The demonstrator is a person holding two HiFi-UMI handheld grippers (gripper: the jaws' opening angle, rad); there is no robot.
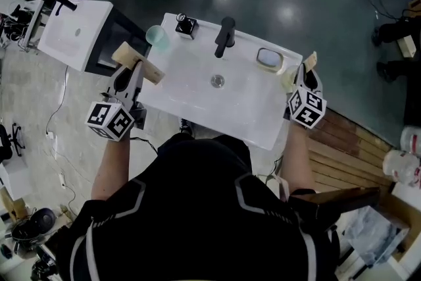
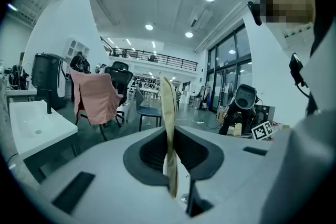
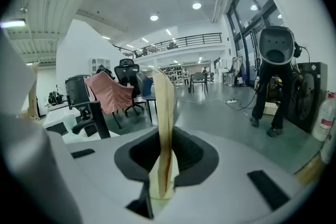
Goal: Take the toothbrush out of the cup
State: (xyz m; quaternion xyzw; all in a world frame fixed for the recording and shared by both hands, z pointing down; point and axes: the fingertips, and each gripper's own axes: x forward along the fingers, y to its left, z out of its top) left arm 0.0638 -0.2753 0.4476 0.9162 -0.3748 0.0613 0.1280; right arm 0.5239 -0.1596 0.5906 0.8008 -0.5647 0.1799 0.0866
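A translucent green cup [image 1: 156, 37] stands on the back left corner of the white sink [image 1: 197, 99]; it also shows faintly as the cup [image 3: 70, 123] in the right gripper view. No toothbrush shows in any view. My left gripper [image 1: 131, 56] hovers at the sink's left edge, just short of the cup, with its tan fingers pressed flat together and nothing between them [image 2: 169, 113]. At the sink's right edge my right gripper [image 1: 308, 64] also has its fingers closed together [image 3: 164, 113]. A pale yellowish patch sits at their base; I cannot tell what it is.
A black faucet [image 1: 225, 36] rises at the back middle, with a small black holder [image 1: 186, 25] to its left and a soap dish [image 1: 270, 59] to its right. A second white sink [image 1: 75, 33] stands further left. Wooden boards [image 1: 342, 148] lie to the right.
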